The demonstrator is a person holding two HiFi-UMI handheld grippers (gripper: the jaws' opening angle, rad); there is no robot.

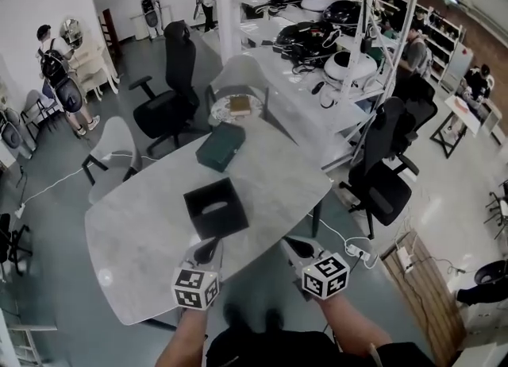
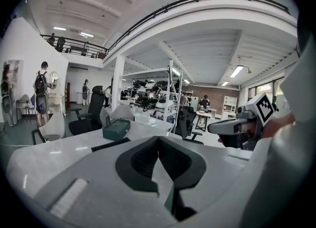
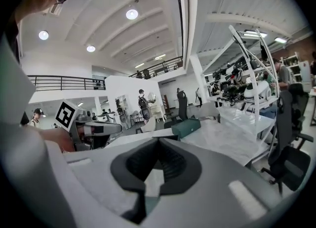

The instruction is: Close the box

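A black open-topped box (image 1: 216,208) stands on the grey marble table (image 1: 151,222), a little in from its near edge. Farther back lies a dark green box (image 1: 221,147), also seen low and small in the left gripper view (image 2: 116,129) and the right gripper view (image 3: 186,128). My left gripper (image 1: 208,253) hovers at the near edge just in front of the black box, jaws shut and empty (image 2: 159,143). Over the table's near right edge, my right gripper (image 1: 300,248) is also shut with nothing in it (image 3: 158,145). Neither touches the box.
A small round tray (image 1: 238,106) sits at the table's far end. A white chair (image 1: 119,147) and a black office chair (image 1: 171,95) stand at the left, another black chair (image 1: 389,175) at the right. A power strip (image 1: 361,253) lies on the floor.
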